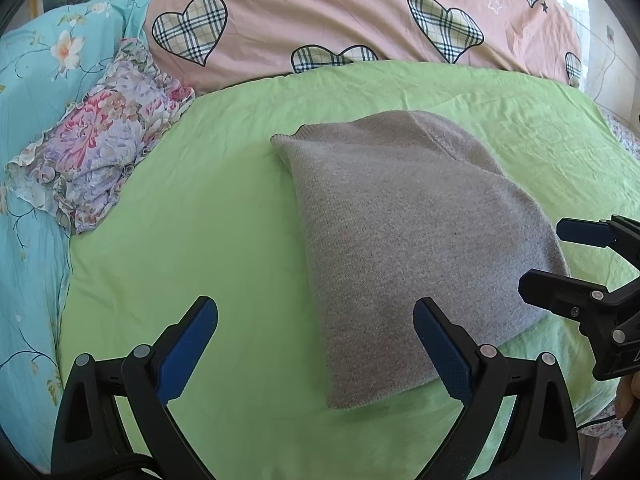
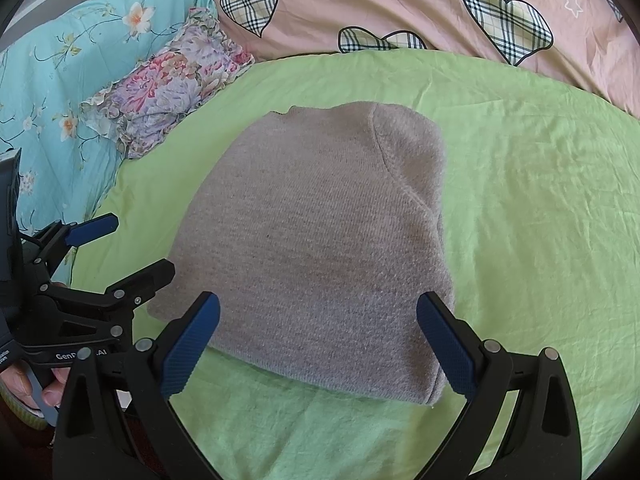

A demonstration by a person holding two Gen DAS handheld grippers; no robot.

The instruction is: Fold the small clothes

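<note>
Sweater (image 2: 320, 240): folded into a compact stack on the green sheet (image 2: 540, 200).
Left gripper (image 1: 316, 348): fingers apart, empty.
Right gripper (image 2: 318, 344): fingers apart, empty.
Left: little, it seems.

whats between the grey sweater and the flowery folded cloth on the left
Only bare green sheet lies between the grey sweater and the flowery cloth; both wrist views show that stretch.

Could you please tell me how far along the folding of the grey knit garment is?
The grey knit garment already lies folded in a compact stack on the green sheet. Left gripper and right gripper are open, holding nothing. Whether another fold remains is unclear.
</note>
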